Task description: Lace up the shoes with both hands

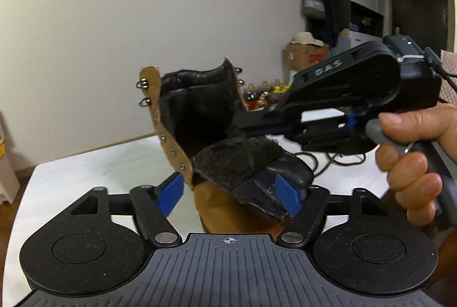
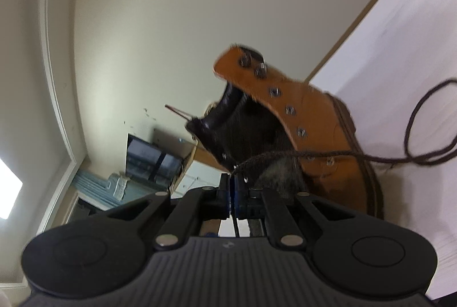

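Right gripper (image 1: 242,122) — lettered "DAS" — pinches the lace (image 2: 285,155); left gripper (image 1: 228,195) jaws spread around the boot tongue (image 1: 242,161).

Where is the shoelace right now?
In the right wrist view, the shoelace runs from the right tool, past the boot, and loops on the white table.

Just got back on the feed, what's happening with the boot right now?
A person is lacing a tan work boot that stands on a white table, with tongs in each hand. The right tongs are shut on the dark brown shoelace, which runs from the lower eyelets and loops loose over the table. The left tongs straddle the boot's folded-out black tongue, with one blue pad against it and the other clear. The upper eyelets and hooks are unlaced.
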A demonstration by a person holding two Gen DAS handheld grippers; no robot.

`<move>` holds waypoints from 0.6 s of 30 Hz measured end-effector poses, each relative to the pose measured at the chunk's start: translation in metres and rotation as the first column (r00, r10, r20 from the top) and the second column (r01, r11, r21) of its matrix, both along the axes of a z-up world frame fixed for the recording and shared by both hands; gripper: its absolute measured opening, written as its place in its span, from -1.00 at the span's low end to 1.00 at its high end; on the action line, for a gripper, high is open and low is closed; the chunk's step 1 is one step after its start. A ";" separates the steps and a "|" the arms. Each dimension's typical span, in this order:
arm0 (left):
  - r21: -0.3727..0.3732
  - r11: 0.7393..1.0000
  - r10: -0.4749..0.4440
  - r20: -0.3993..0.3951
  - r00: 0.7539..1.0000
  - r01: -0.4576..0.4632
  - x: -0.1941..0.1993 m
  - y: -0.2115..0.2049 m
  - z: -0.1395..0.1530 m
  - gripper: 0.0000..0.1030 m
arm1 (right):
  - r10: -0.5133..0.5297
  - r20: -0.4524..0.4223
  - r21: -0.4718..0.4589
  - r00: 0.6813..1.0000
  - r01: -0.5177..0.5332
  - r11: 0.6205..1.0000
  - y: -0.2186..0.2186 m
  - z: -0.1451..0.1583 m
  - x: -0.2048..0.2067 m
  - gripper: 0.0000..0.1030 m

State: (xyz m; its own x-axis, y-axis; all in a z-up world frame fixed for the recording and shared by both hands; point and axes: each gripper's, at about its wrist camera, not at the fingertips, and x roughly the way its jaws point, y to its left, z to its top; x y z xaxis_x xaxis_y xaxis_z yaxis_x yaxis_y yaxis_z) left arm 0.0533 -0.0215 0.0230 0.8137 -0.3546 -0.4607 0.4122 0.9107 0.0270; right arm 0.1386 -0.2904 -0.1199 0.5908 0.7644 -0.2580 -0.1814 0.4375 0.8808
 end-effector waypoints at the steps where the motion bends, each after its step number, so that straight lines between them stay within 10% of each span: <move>1: 0.002 1.000 -0.005 0.000 1.000 0.005 0.001 -0.001 -0.001 0.19 | 0.005 -0.011 0.003 1.000 -0.005 1.000 0.001 -0.003 0.000 -0.88; 8: 0.039 0.999 -0.029 -0.003 1.000 0.029 0.009 -0.008 -0.009 -0.81 | 0.024 -0.031 0.015 0.999 -0.024 1.000 0.006 -0.010 -0.008 -0.88; 18: 0.211 0.969 -0.138 0.037 0.990 0.127 0.000 0.003 -0.008 -0.95 | 0.076 0.007 -0.109 0.997 -0.075 0.991 0.001 0.002 -0.003 -0.73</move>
State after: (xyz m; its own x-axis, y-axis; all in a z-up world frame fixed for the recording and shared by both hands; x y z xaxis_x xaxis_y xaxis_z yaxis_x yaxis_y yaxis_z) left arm 0.0531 -0.0186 0.0149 0.7901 -0.3619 -0.4947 0.5220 0.8204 0.2335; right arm 0.1351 -0.2893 -0.1176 0.5360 0.7745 -0.3360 -0.2269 0.5154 0.8264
